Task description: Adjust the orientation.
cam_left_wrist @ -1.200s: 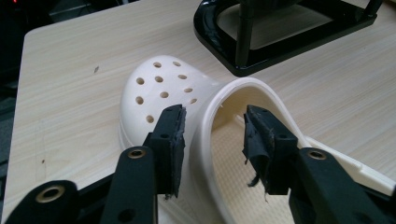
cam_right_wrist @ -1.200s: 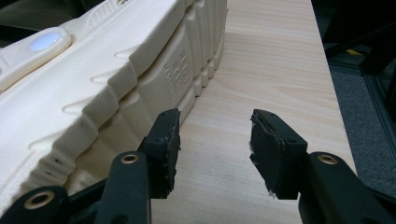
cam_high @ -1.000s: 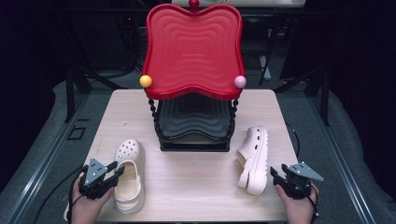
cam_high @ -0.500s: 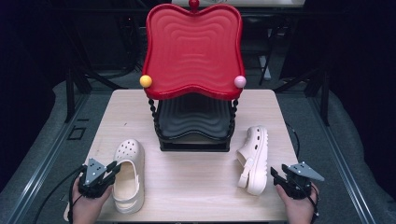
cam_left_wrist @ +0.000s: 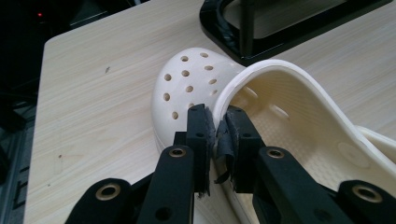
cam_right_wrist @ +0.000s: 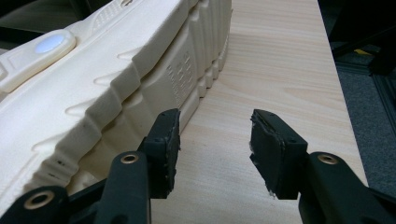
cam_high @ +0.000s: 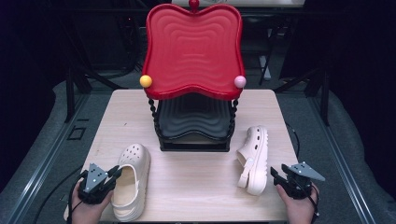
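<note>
**Left jaws have closed on the clog's rim**

Your left gripper (cam_left_wrist: 215, 122) has just been closing, and the left gripper view shows the result: the two black jaws now pinch the thin side wall of the upright cream clog (cam_high: 130, 182), one pad outside and one inside the opening, just behind the perforated toe. The clog sits on the table (cam_high: 196, 186) at the near left — a second ago it lay in the same spot, so nothing has been lifted yet. I judge the grasp as made and the lift as the step now open to you.

Your right gripper (cam_right_wrist: 214, 140) stands with its jaws apart and nothing between them — the second clog (cam_high: 254, 158) lies on its side just beside the left-hand jaw, sole toward the camera, untouched. Both clogs remain in front of the two-tier stand (cam_high: 194, 84) with its red upper tray; the dark lower tray looks bare.
</note>
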`<action>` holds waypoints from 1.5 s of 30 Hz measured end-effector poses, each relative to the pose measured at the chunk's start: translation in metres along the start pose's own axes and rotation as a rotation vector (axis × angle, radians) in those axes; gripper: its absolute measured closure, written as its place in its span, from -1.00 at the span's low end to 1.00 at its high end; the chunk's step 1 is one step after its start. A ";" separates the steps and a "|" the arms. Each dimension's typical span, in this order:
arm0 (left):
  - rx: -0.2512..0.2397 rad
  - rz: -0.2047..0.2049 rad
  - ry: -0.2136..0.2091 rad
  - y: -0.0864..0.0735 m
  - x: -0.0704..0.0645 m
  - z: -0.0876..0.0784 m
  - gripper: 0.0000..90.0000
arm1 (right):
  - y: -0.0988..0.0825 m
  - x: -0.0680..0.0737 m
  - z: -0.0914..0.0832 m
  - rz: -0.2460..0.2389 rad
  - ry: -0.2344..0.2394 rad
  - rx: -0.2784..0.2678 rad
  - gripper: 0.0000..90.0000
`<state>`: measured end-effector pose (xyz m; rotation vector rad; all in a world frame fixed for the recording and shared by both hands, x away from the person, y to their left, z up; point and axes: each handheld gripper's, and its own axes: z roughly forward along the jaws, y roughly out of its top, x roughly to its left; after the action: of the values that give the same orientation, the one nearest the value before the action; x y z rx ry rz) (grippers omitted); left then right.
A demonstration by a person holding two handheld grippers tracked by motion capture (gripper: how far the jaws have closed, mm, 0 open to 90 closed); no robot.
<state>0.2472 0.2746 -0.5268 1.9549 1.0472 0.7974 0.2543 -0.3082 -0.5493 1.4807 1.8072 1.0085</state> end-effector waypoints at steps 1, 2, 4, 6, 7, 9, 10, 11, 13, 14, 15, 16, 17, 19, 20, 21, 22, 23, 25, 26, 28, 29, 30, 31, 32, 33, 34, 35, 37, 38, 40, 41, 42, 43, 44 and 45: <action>-0.007 -0.005 -0.014 0.001 -0.003 -0.002 0.81 | 0.000 0.000 0.000 0.000 0.002 0.001 0.16; -0.007 -0.005 -0.014 0.001 -0.003 -0.002 0.82 | 0.000 -0.001 0.000 0.002 0.002 -0.001 0.16; -0.011 -0.005 -0.026 0.003 -0.008 -0.003 0.82 | 0.000 -0.001 0.000 0.003 0.002 -0.001 0.16; -0.012 0.001 -0.037 0.006 -0.013 -0.005 0.82 | 0.000 -0.002 -0.001 0.003 0.000 -0.002 0.16; -0.017 0.010 -0.048 0.008 -0.019 -0.006 0.82 | 0.000 -0.002 -0.001 0.006 0.000 -0.003 0.16; -0.020 0.012 -0.054 0.010 -0.023 -0.007 0.82 | 0.000 -0.002 -0.001 0.007 0.000 -0.004 0.16; -0.023 0.008 -0.055 0.011 -0.026 -0.007 0.82 | 0.000 -0.002 -0.001 0.008 0.001 -0.004 0.16; -0.024 0.011 -0.064 0.013 -0.030 -0.007 0.82 | 0.000 -0.001 -0.001 0.008 0.003 -0.008 0.16; -0.019 0.027 -0.077 0.016 -0.040 -0.006 0.82 | 0.001 -0.001 -0.002 0.005 0.002 -0.005 0.16; -0.019 0.027 -0.077 0.016 -0.040 -0.006 0.83 | 0.001 -0.001 -0.002 0.005 0.002 -0.005 0.16; -0.014 0.042 -0.081 0.018 -0.044 -0.004 0.83 | 0.001 -0.001 -0.002 0.005 0.001 -0.005 0.16; -0.006 0.051 -0.089 0.019 -0.047 -0.002 0.83 | 0.000 -0.001 -0.002 0.009 0.004 -0.007 0.16; 0.006 0.065 -0.102 0.020 -0.054 0.002 0.83 | 0.000 -0.001 -0.001 0.013 0.004 -0.007 0.16; 0.013 0.087 -0.105 0.023 -0.061 0.006 0.83 | 0.000 -0.001 -0.001 0.012 0.001 -0.005 0.16; 0.013 0.087 -0.105 0.023 -0.061 0.006 0.83 | 0.000 -0.001 -0.001 0.012 0.001 -0.005 0.16; 0.013 0.085 -0.113 0.027 -0.066 0.008 0.83 | 0.000 -0.001 -0.001 0.013 0.000 -0.007 0.16; 0.013 0.085 -0.113 0.027 -0.066 0.008 0.83 | 0.000 -0.001 -0.001 0.013 0.000 -0.007 0.16; 0.006 0.078 -0.117 0.030 -0.070 0.011 0.83 | 0.000 -0.001 -0.002 0.010 -0.003 -0.005 0.16; -0.008 0.075 -0.127 0.035 -0.076 0.014 0.83 | 0.000 -0.001 -0.001 0.012 -0.002 -0.007 0.16; -0.011 0.078 -0.132 0.038 -0.080 0.016 0.83 | 0.000 0.000 -0.001 0.014 0.001 -0.010 0.16; -0.012 0.092 -0.134 0.042 -0.088 0.021 0.83 | 0.000 0.000 -0.001 0.011 0.000 -0.009 0.16; -0.009 0.105 -0.136 0.046 -0.094 0.026 0.83 | 0.000 -0.001 -0.001 0.012 -0.004 -0.009 0.16; -0.009 0.105 -0.136 0.046 -0.094 0.026 0.84 | 0.000 -0.001 -0.001 0.012 -0.004 -0.009 0.16; -0.006 0.103 -0.138 0.047 -0.098 0.029 0.84 | 0.000 -0.001 -0.002 0.013 -0.001 -0.010 0.16; -0.004 0.099 -0.142 0.048 -0.102 0.032 0.83 | 0.000 -0.001 -0.002 0.014 -0.003 -0.013 0.16; -0.004 0.099 -0.139 0.049 -0.108 0.037 0.83 | 0.000 -0.002 -0.002 0.012 -0.001 -0.012 0.16; -0.004 0.099 -0.139 0.049 -0.108 0.037 0.83 | 0.000 -0.002 -0.002 0.012 -0.001 -0.012 0.16; -0.003 0.093 -0.137 0.049 -0.111 0.040 0.83 | 0.000 -0.002 -0.002 0.012 -0.001 -0.012 0.16; -0.014 0.099 -0.137 0.048 -0.118 0.046 0.79 | 0.001 -0.002 -0.002 0.012 0.007 -0.015 0.21; -0.014 0.099 -0.137 0.048 -0.118 0.046 0.79 | 0.001 -0.002 -0.002 0.012 0.007 -0.015 0.21; -0.020 0.111 -0.130 0.047 -0.120 0.045 0.78 | 0.002 -0.002 -0.004 0.005 0.005 -0.018 0.35; -0.025 0.105 -0.138 0.047 -0.119 0.045 0.74 | 0.004 0.000 -0.006 -0.017 -0.001 -0.011 0.50; -0.029 0.093 -0.148 0.046 -0.117 0.045 0.74 | 0.004 0.000 -0.006 -0.017 -0.001 -0.011 0.50; -0.034 0.055 -0.187 0.045 -0.112 0.044 0.65 | 0.006 0.001 -0.008 -0.025 0.000 -0.016 0.60; -0.034 0.055 -0.187 0.045 -0.112 0.044 0.58 | 0.006 0.001 -0.008 -0.025 0.000 -0.016 0.60; -0.038 0.050 -0.205 0.045 -0.107 0.041 0.54 | 0.009 0.004 -0.011 -0.033 0.012 -0.026 0.68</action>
<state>0.2475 0.1511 -0.5275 1.9891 0.8590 0.6231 0.2495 -0.3049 -0.5358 1.4271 1.8146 1.0229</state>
